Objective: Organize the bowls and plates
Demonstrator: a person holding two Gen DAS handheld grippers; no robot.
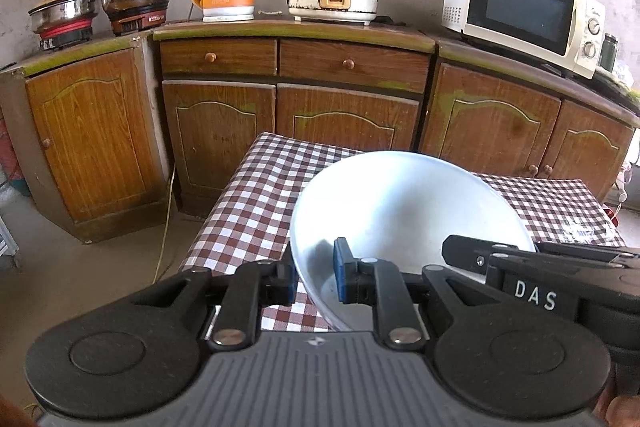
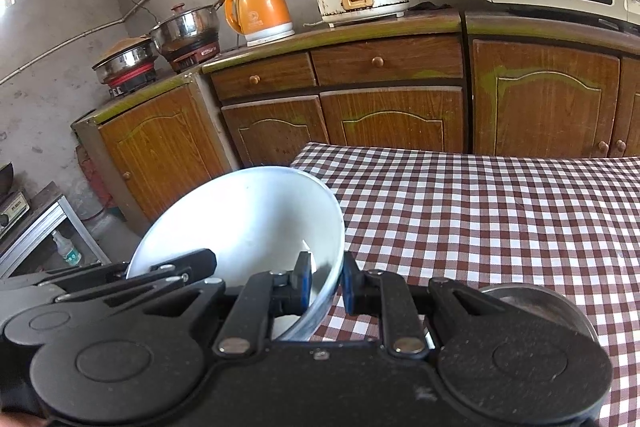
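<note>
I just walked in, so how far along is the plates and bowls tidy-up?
Nothing looks put away yet. In hand: the white bowl is off the checked table, tilted, the left tool clamping one side of its rim and the right tool the other. Left to do: set it down somewhere, and deal with a metal dish half hidden behind the right tool. No plates show.
</note>
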